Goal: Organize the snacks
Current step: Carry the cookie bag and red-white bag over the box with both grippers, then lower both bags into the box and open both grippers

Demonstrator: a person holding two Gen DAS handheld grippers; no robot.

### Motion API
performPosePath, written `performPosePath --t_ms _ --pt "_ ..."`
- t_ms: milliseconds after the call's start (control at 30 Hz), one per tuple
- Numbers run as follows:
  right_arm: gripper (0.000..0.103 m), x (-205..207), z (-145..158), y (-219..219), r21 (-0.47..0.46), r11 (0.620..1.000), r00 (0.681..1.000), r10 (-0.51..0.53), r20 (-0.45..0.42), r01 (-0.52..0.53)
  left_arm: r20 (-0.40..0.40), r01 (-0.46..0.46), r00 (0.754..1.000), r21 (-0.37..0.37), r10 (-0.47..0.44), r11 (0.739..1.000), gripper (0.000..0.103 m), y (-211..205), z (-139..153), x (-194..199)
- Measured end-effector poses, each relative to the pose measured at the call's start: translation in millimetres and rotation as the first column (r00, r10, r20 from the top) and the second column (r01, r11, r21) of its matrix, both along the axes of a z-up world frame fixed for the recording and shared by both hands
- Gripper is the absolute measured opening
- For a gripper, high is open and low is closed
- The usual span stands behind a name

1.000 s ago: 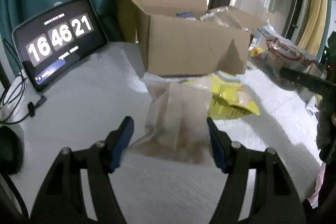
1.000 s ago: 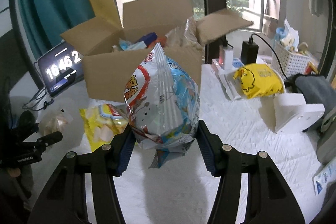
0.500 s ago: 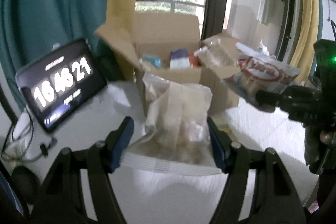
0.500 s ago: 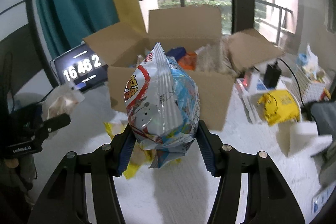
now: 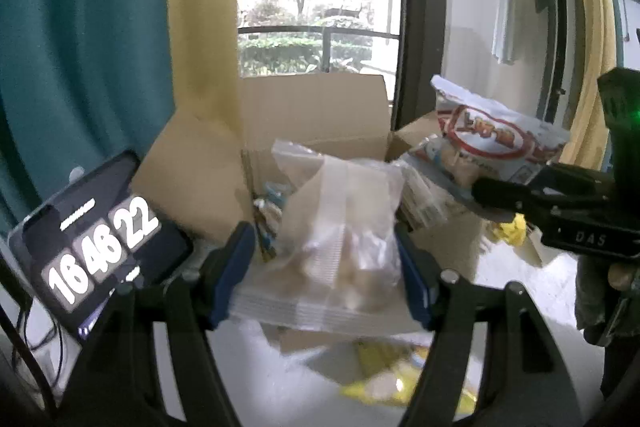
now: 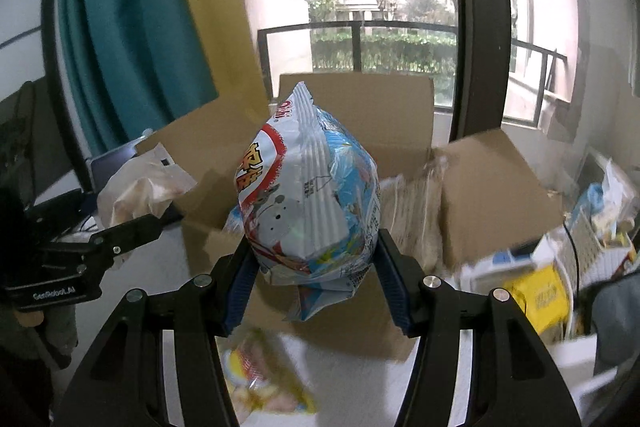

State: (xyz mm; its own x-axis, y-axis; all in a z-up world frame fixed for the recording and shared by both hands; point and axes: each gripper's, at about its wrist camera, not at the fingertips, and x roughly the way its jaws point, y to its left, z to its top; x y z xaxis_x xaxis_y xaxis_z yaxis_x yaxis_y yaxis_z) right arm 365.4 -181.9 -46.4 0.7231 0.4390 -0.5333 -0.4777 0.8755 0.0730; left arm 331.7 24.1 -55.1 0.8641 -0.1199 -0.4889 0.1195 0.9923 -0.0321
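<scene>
My left gripper (image 5: 324, 275) is shut on a clear plastic bag of pale brown snacks (image 5: 340, 239), held in the air in front of the open cardboard box (image 5: 316, 119). My right gripper (image 6: 314, 287) is shut on a puffy white, red and blue snack bag (image 6: 312, 195), raised before the same box (image 6: 400, 107). The left wrist view shows the right gripper (image 5: 560, 203) with its bag (image 5: 492, 143) at the right. In the right wrist view the left gripper (image 6: 120, 231) and clear bag (image 6: 140, 183) are at the left. Several packets lie inside the box.
A yellow snack packet (image 6: 264, 379) lies on the white table below, also the yellow packet (image 5: 400, 375) under my left gripper. A tablet clock (image 5: 96, 247) leans at the left. A white basket, a yellow bag (image 6: 536, 295) and cables crowd the right side. Curtains and a window stand behind.
Both grippers have risen off the table and moved toward the box, each still holding its bag. The box now fills more of both views and the yellow packet lies below.
</scene>
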Motion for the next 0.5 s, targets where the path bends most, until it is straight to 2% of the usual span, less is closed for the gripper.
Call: performPosePath --t_ms 300,500 --pt "0.060 66 1 1 0.020 1.000 1.000 -0.020 -0.006 0.020 -0.039 -0.019 0.999 -0.060 0.017 0.998 0.069 7 8 80" --pt "0.060 108 2 4 0.041 0.998 0.999 -0.038 -0.024 0.039 -0.086 -0.050 0.995 -0.048 0.046 0.998 0.069 4 2 131"
